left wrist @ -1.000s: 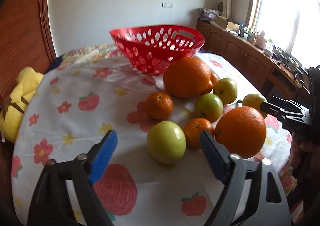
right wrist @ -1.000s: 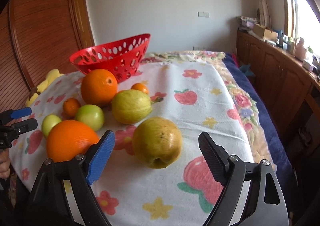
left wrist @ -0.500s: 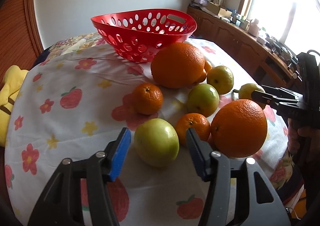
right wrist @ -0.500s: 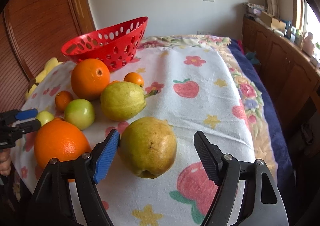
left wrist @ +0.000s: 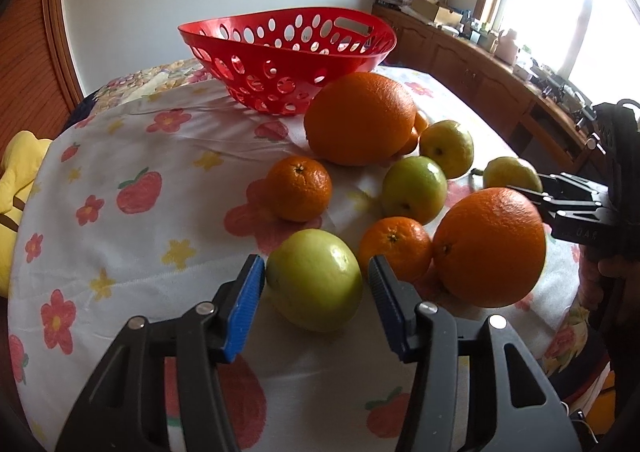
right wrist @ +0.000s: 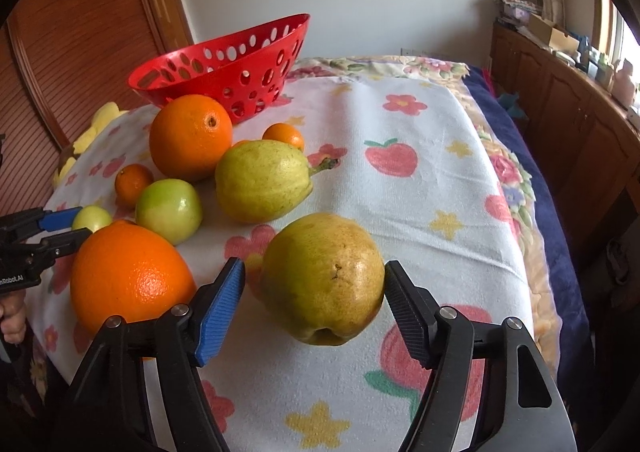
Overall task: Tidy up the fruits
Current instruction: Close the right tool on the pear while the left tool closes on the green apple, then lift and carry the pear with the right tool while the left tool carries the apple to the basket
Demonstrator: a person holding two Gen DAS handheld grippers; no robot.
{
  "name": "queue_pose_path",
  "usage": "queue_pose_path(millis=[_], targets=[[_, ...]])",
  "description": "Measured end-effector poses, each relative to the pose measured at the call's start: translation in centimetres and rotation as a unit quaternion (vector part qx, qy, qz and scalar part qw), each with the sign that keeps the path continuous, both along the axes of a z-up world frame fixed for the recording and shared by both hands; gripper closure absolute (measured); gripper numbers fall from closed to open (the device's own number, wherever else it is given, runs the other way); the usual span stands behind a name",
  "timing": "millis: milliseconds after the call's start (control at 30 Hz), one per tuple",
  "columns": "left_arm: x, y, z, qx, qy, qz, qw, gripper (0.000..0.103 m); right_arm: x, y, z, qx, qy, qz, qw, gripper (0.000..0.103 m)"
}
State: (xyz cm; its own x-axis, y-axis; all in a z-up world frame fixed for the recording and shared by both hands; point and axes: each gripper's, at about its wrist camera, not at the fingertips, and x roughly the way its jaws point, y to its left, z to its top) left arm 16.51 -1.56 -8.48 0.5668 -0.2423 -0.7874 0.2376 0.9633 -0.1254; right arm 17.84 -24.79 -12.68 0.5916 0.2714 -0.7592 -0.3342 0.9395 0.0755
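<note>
Inventory, fruit sorting, both wrist views.

Left hand-held gripper (left wrist: 316,284): jaws partly open, astride green apple (left wrist: 314,280); left pad touching or nearly touching peel, right pad w/ a narrow gap. Jaws had just been closing. Grip not confirmed.

Right hand-held gripper (right wrist: 314,302): jaws partly open around yellow pear (right wrist: 322,278); right pad at the skin, left pad clearly apart. Jaws had just been closing in; pear rested on cloth.

Red basket (left wrist: 288,52): perforated, at far end of cloth; no fruit visible inside.

Loose fruit on floral cloth (right wrist: 400,212), betw. basket and grippers: large orange (left wrist: 360,118) nearest basket; second large orange (left wrist: 490,246) near front edge; small mandarin (left wrist: 299,188); another mandarin (left wrist: 394,248) touching second large orange; green apple no. 2 (left wrist: 414,189); second pear (right wrist: 262,180), stem pointing right.

Surface under cloth: bed or bench, cannot tell.
</note>
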Motion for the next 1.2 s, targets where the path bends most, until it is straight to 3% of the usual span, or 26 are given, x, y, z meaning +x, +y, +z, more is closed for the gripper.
queue_pose_path(millis=[233,733,900,1200], targets=[[0.1,0.4,-0.2,0.000,0.000,-0.008,1.0000,0.051,0.4,0.4,-0.3,-0.022,0.002,-0.004,1.000,0.039],[0.6,0.5,-0.7,-0.004,0.011,-0.019,0.9997,0.048,0.4,0.3,-0.4,-0.017,0.008,-0.004,1.000,0.039],[0.4,0.6,-0.9,-0.003,0.012,-0.024,0.9996,0.051,0.6,0.8,-0.8,-0.025,0.007,-0.006,1.000,0.040],[0.7,1.7,4.1,-0.028,-0.047,-0.025,0.9982,0.051,0.7,1.3,1.0,-0.011,-0.014,0.004,1.000,0.040]])
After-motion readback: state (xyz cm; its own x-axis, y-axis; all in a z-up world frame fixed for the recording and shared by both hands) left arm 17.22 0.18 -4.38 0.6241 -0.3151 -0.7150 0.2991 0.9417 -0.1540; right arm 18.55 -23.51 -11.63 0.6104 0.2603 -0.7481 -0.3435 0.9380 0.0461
